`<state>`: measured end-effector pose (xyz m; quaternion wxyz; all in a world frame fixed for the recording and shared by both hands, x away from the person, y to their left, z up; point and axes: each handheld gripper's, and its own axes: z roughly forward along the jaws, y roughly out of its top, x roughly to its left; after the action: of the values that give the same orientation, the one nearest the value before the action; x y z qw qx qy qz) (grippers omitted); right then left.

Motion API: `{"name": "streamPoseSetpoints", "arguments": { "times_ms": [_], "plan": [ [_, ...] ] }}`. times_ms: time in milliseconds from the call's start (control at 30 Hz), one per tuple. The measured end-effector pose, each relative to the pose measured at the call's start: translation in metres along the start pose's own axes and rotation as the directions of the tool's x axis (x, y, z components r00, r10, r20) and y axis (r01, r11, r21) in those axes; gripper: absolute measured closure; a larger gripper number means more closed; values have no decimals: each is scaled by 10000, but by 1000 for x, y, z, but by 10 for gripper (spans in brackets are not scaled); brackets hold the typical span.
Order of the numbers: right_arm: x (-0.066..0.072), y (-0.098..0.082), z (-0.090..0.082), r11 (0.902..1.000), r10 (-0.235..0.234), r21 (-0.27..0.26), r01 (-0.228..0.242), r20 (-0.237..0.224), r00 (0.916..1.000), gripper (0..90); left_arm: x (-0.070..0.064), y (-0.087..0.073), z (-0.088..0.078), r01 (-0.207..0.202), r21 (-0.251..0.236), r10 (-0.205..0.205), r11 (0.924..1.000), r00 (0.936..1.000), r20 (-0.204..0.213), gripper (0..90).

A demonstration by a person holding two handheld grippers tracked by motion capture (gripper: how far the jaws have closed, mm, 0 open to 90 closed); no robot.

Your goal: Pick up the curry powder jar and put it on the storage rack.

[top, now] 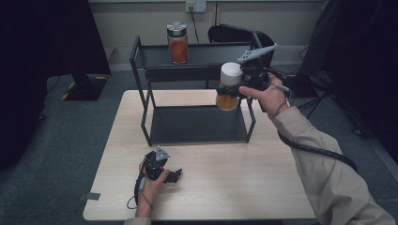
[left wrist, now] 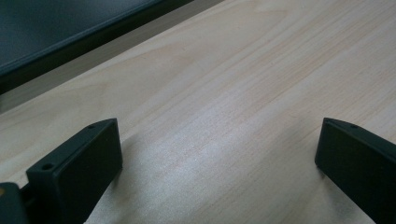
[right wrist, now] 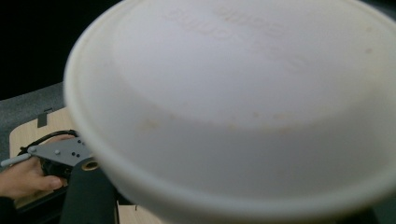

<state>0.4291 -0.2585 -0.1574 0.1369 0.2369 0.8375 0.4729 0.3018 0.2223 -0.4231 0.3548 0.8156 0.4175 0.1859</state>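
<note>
My right gripper [top: 225,92] is shut on a jar with a white lid [top: 230,74] and orange contents. It holds the jar upright in the air at the front right of the black shelf's top tier [top: 206,52]. In the right gripper view the white lid [right wrist: 243,102] looms close between the jaws. A second orange jar with a silver lid [top: 177,43] stands on the top tier. My left gripper [top: 174,176] rests on the wooden table [top: 234,187] in front of the shelf. It is open, its jaws wide apart over bare wood [left wrist: 219,158].
The two-tier black shelf stands at the table's back, its lower tier [top: 197,124] bare. A dark chair [top: 234,33] sits behind it. The shelf's lower edge [left wrist: 70,42] runs just ahead of the left gripper. Bare tabletop lies to the right of the left hand.
</note>
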Motion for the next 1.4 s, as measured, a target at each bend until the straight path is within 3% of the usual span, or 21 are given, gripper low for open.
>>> {"name": "streamPoseSetpoints", "arguments": {
  "times_ms": [1400],
  "plan": [
    [-4, 97, -18, 9998, -185, 32, 183, 528, 9984, 331, 0, 0, 0, -13, 5, 13, 10000, 10000, -1, 0]
  ]
}}
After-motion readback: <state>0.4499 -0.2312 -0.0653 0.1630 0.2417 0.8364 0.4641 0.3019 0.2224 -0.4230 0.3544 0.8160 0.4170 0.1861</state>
